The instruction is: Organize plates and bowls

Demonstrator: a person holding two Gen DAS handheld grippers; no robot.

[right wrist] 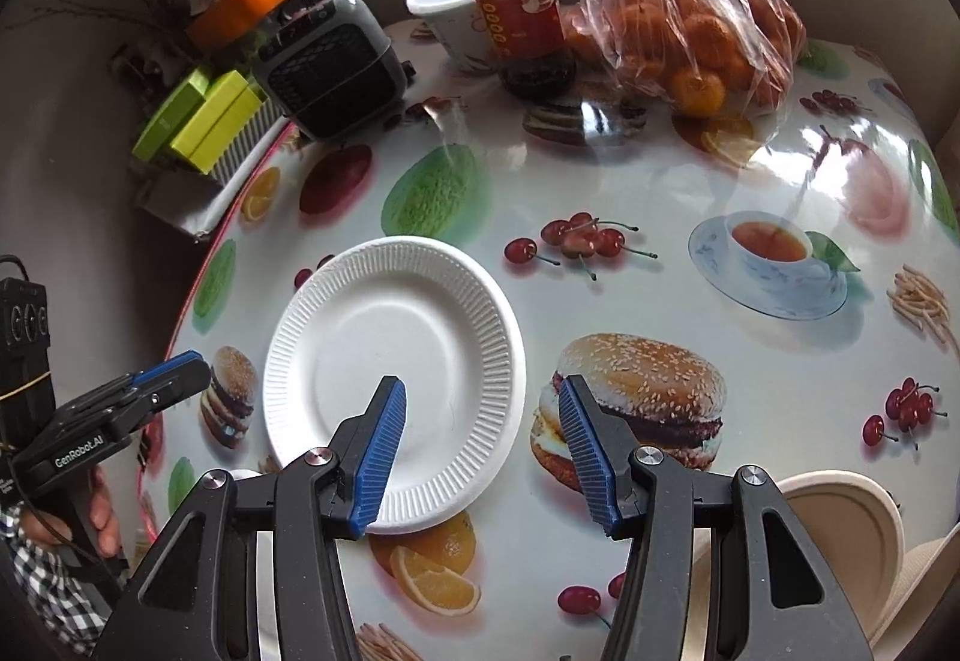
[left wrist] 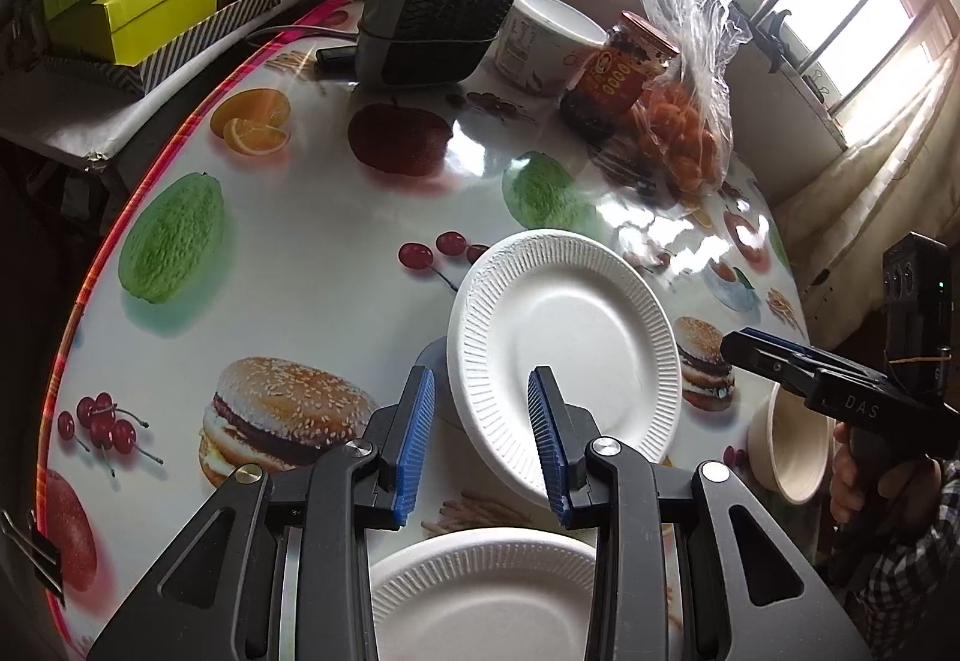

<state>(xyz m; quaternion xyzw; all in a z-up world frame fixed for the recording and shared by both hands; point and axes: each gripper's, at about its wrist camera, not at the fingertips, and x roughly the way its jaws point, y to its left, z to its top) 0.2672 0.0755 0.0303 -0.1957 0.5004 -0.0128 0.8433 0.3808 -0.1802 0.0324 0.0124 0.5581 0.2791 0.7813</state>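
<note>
We saw a white paper plate (right wrist: 396, 379) lying flat on the fruit-printed tablecloth (right wrist: 660, 301), just left of its printed burger. Nearer the left camera than that plate lay a second paper plate (left wrist: 480, 589). A beige bowl (right wrist: 840, 523) sat right of the plate, at the table's near edge. Our left gripper (left wrist: 480, 445) and right gripper (right wrist: 480, 451) both hung above the plate, jaws parted and empty. Beyond the plate stood a red-lidded jar (right wrist: 516, 1) and a bag of oranges (right wrist: 690, 37).

White paper plate (left wrist: 564, 343) on fruit-print table (left wrist: 300, 241), left gripper (left wrist: 480, 445) jaws apart above
</note>
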